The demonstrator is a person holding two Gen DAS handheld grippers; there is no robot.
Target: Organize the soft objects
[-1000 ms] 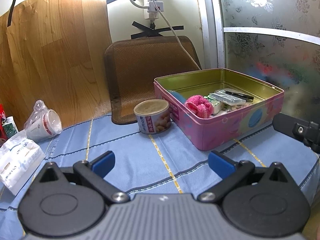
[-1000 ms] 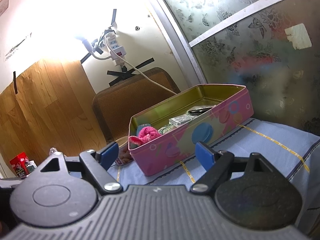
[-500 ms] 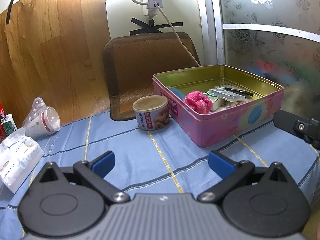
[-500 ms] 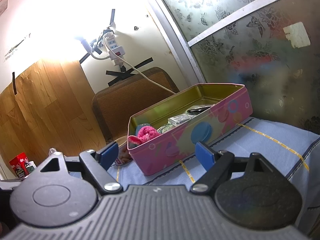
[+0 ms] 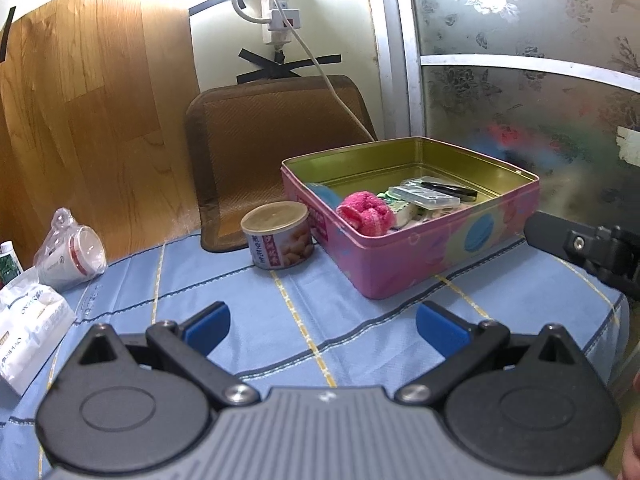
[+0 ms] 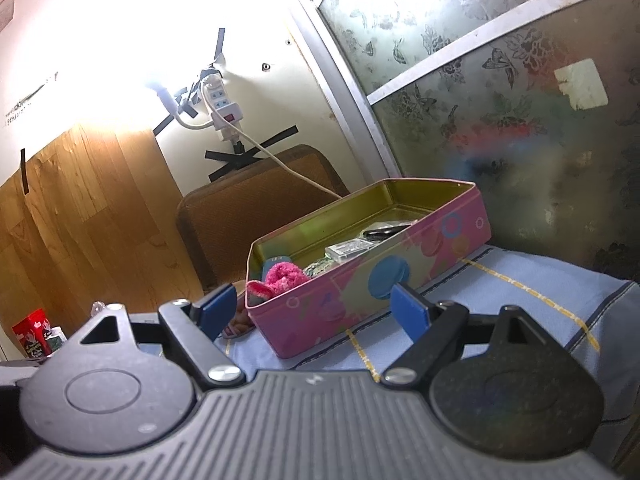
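Note:
A pink fluffy soft object [image 5: 366,214] lies in the near left corner of an open pink tin box [image 5: 436,256] on the blue tablecloth. It also shows in the right wrist view [image 6: 280,278] inside the box [image 6: 360,292]. Small packets and a black tool lie in the box behind it. My left gripper [image 5: 322,326] is open and empty, held back from the box above the cloth. My right gripper [image 6: 312,308] is open and empty, low in front of the box's long side; part of it shows at the right edge of the left wrist view [image 5: 592,246].
A round food can [image 5: 280,236] stands just left of the box. A brown mat [image 5: 276,148] leans on the wall behind. A wrapped cup [image 5: 70,256] and white packets [image 5: 28,320] lie at the far left. A power strip and cable [image 5: 280,4] hang above.
Both grippers have drifted slightly and stay open. The left view has pulled back and tilted up a little. Nothing in the box has moved.

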